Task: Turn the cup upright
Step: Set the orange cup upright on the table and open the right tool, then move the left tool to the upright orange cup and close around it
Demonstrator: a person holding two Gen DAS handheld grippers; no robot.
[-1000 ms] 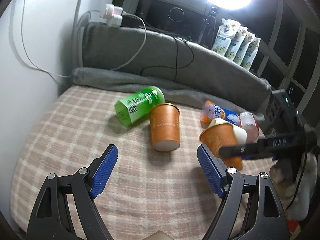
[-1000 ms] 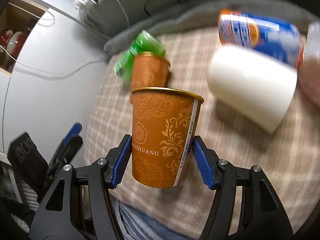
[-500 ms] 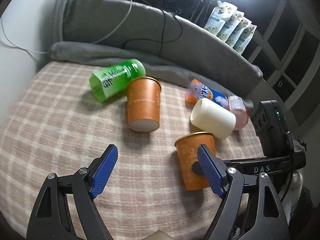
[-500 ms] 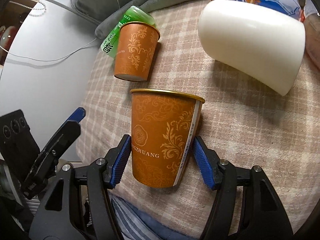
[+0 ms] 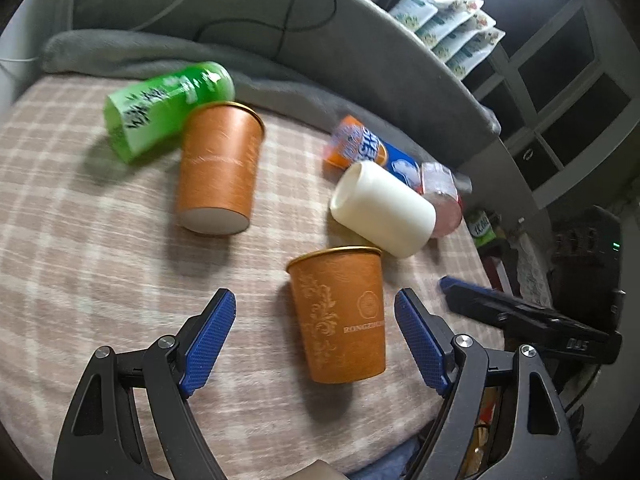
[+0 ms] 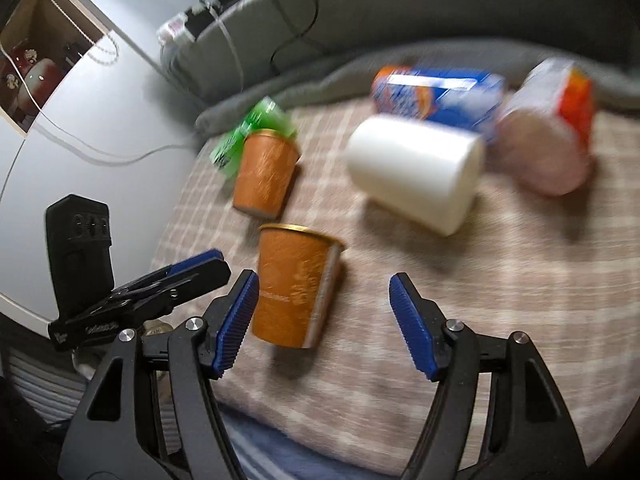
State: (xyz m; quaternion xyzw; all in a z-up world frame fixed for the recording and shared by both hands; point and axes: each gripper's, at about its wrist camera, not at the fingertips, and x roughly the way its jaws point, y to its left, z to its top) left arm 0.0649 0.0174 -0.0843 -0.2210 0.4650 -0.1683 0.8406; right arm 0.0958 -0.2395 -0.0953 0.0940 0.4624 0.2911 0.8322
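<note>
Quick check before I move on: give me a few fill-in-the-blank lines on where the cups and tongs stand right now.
1. The near orange cup stands ____ on the checked blanket.
2. The far orange cup lies on its ____, touching the green can.
3. The right tongs are ____, holding nothing.
4. The white cup lies between the near orange cup and the ____ and orange can.

Missing words: upright; side; open; blue
</note>
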